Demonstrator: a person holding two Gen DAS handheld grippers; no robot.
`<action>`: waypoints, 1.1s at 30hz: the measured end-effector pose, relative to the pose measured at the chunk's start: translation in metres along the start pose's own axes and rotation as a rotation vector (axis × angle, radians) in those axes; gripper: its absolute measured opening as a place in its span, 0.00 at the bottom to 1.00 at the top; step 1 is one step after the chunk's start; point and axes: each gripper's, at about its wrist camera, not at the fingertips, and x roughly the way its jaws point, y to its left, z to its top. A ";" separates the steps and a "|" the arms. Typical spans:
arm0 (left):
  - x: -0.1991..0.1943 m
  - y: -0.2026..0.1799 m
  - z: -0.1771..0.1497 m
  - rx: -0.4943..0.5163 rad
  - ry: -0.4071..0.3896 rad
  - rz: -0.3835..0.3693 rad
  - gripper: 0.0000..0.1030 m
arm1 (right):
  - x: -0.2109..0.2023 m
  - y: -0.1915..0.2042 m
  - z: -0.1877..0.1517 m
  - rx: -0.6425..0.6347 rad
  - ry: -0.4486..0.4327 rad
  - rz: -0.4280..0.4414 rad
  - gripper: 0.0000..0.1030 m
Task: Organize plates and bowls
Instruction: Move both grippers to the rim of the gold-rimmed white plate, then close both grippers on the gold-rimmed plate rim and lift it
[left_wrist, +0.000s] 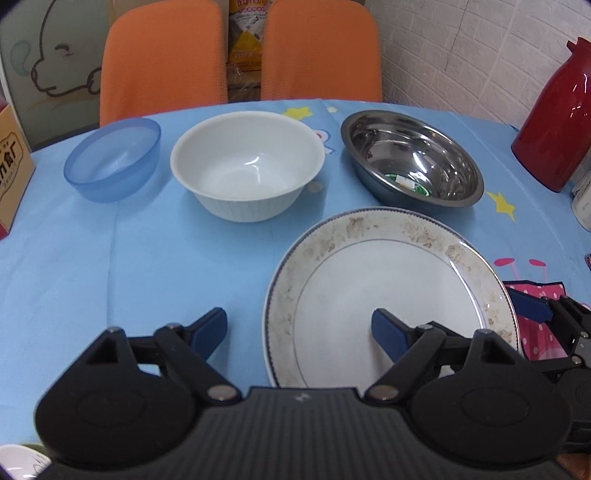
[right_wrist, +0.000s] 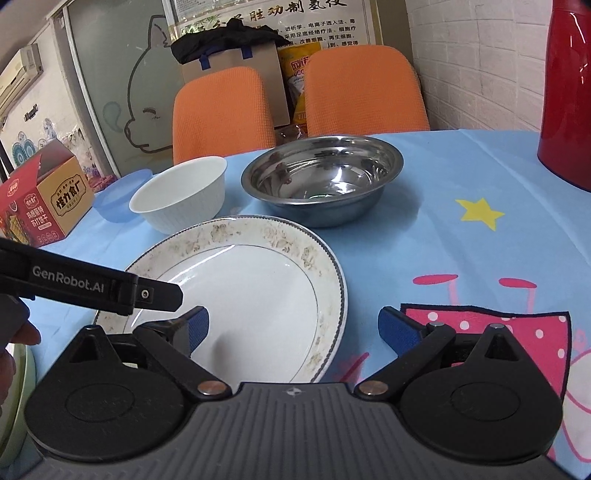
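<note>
Our left gripper (left_wrist: 299, 332) has its blue-padded fingers spread wide with nothing between them, and our right gripper (right_wrist: 295, 328) is spread just as wide and also carries nothing. Taking the floral-rimmed plate (left_wrist: 388, 280) as our landmark: the left gripper's right finger hangs over the plate's near-left part while its left finger sits off the rim over the blue tablecloth (left_wrist: 129, 258). The right gripper mirrors this, its left finger over the plate's near-right part and its right finger off the rim over the pink cartoon print.

So the plate lies straight ahead and between our two grippers, equally near to both; being round, it offers no long axis, and we judge either gripper could take the near rim.

Beyond the plate's far edge stand three bowls in a row. The steel bowl (left_wrist: 412, 162) is just behind it to the right and holds nothing loose; a green-and-white label shows at its bottom. The white bowl (left_wrist: 247, 162) stands behind to the left, empty. The blue plastic bowl (left_wrist: 114, 158) is farthest left, empty too. A red thermos jug (left_wrist: 554, 122) stands well to the plate's right.
</note>
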 end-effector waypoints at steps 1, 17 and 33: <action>0.001 0.001 0.000 -0.005 0.002 0.000 0.82 | 0.001 0.000 0.000 0.000 -0.002 0.001 1.00; 0.002 -0.003 -0.008 0.023 -0.023 0.023 0.82 | 0.009 0.019 -0.004 -0.097 -0.014 -0.028 1.00; -0.007 -0.009 -0.013 0.041 -0.030 -0.028 0.51 | -0.002 0.019 -0.010 -0.111 -0.040 -0.046 1.00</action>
